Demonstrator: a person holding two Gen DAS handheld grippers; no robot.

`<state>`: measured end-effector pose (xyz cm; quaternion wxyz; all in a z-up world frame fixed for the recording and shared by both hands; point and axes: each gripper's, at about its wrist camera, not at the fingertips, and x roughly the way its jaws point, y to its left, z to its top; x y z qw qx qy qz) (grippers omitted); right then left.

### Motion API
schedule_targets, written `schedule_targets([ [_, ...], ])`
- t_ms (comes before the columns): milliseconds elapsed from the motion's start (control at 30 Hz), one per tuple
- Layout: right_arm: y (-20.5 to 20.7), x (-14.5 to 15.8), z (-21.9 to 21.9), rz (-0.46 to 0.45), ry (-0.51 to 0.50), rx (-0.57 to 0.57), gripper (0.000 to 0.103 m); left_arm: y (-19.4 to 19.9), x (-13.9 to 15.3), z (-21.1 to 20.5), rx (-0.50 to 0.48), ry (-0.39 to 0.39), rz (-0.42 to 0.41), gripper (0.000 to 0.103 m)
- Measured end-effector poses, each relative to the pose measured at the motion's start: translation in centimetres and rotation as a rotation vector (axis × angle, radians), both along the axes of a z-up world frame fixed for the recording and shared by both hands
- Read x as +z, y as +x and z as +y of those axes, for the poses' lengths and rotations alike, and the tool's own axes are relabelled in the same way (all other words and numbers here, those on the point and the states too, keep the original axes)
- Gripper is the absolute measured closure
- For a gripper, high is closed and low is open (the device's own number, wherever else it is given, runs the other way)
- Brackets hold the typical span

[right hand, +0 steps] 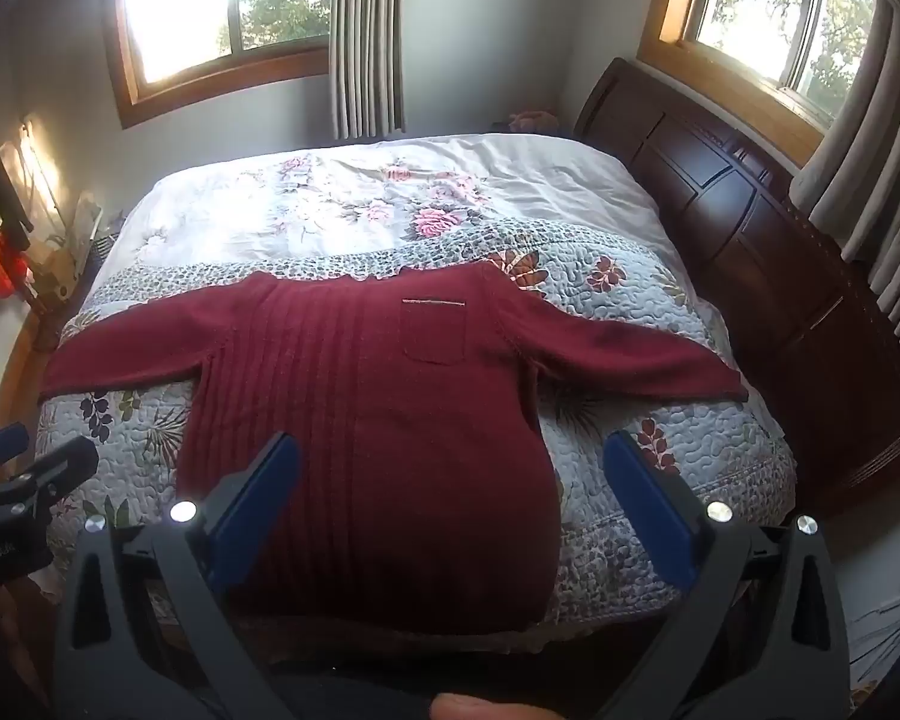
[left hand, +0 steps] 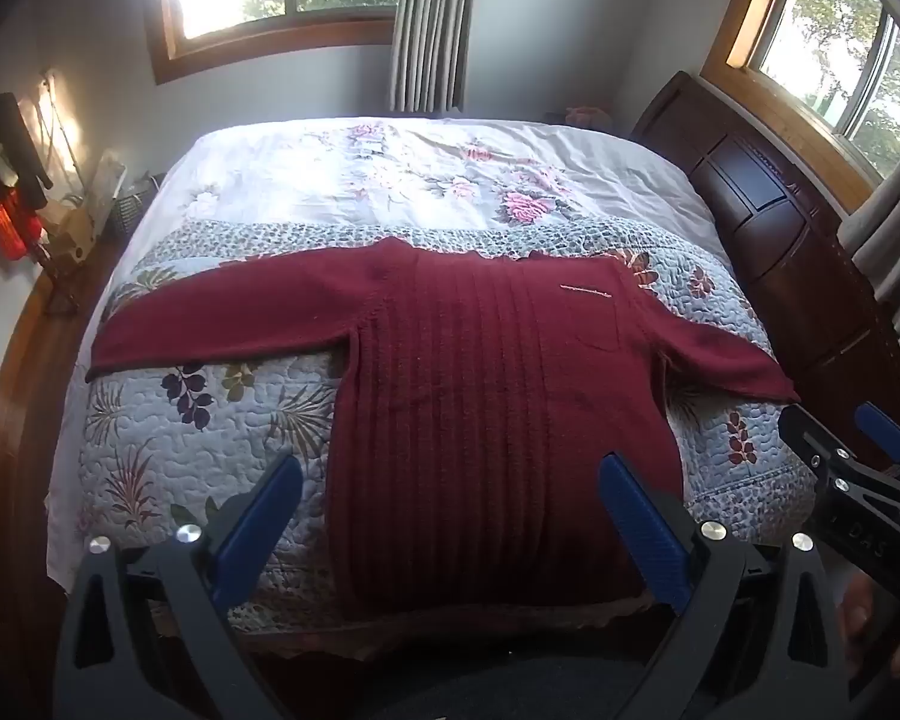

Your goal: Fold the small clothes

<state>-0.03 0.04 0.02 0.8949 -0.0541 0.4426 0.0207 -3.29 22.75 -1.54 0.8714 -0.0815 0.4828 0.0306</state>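
Note:
A dark red knitted sweater (left hand: 480, 372) (right hand: 378, 396) lies flat on the bed, front up, both sleeves spread out sideways, with a small chest pocket (right hand: 433, 330). Its hem reaches the near edge of the bed. My left gripper (left hand: 450, 480) hovers above the sweater's lower part, open, with nothing between its blue pads. My right gripper (right hand: 450, 462) also hangs over the lower body of the sweater, open and empty. In the left wrist view the right gripper (left hand: 858, 444) shows at the right edge. The left gripper's fingers (right hand: 12, 456) show at the left edge of the right wrist view.
The bed carries a quilted floral cover (left hand: 198, 432) (right hand: 660, 312) and a white flowered sheet (left hand: 426, 174) farther back. A dark wooden headboard (right hand: 750, 240) stands on the right. Cluttered items and a red object (left hand: 6, 228) sit at the left wall. Two windows with curtains are behind.

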Motion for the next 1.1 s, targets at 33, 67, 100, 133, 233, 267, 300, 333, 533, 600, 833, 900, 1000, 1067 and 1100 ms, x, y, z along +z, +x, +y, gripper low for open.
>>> schedule_targets([
  [33,0.0,-0.01,0.01,0.0,0.0,-0.001,0.003,0.01,0.0,-0.01,0.0,0.0,-0.002,0.004],
  [67,0.02,-0.03,0.0,0.003,0.002,0.0,0.003,0.01,0.01,-0.01,0.0,-0.002,-0.005,0.004],
  [100,0.03,-0.04,0.03,0.004,0.001,-0.001,0.003,0.01,0.02,-0.02,0.0,-0.002,-0.005,0.004],
  [133,-0.01,0.01,-0.02,0.003,0.006,0.001,0.003,0.01,0.02,-0.05,-0.001,-0.002,-0.005,0.004],
  [233,0.22,0.37,-0.14,0.002,0.003,0.002,0.003,0.08,-0.02,-0.02,0.0,-0.005,-0.003,0.004],
  [267,0.29,0.37,-0.2,0.002,0.003,0.002,0.003,0.08,0.0,-0.03,-0.001,-0.005,-0.003,0.004],
  [300,0.22,0.31,-0.22,0.001,0.004,0.0,0.003,0.11,-0.02,-0.02,0.0,-0.004,-0.003,0.004],
  [333,0.27,0.09,-0.09,0.002,0.005,0.0,0.003,0.12,-0.03,0.0,0.001,-0.003,-0.003,0.004],
  [533,0.31,-0.24,-0.05,0.009,0.009,-0.001,0.003,0.14,-0.06,0.07,0.001,-0.003,-0.003,0.004],
  [600,0.37,-0.24,-0.02,0.009,0.009,-0.001,0.003,0.14,-0.07,0.09,0.001,-0.003,-0.003,0.004],
  [833,0.44,-0.27,0.15,0.011,0.009,-0.001,0.003,0.2,-0.04,0.07,0.002,-0.004,-0.003,0.004],
  [900,0.42,-0.28,0.11,0.009,0.01,-0.001,0.003,0.21,-0.04,0.05,0.001,-0.002,-0.003,0.004],
  [1000,0.46,-0.32,0.01,0.01,0.012,-0.002,0.003,0.44,-0.04,0.16,-0.002,-0.001,-0.004,0.004],
  [1067,0.49,-0.29,-0.05,0.01,0.012,-0.001,0.003,0.44,-0.03,0.13,-0.002,-0.001,-0.003,0.004],
  [1100,0.5,-0.3,-0.04,0.009,0.011,-0.001,0.003,0.5,-0.05,0.09,-0.002,-0.001,-0.001,0.004],
])
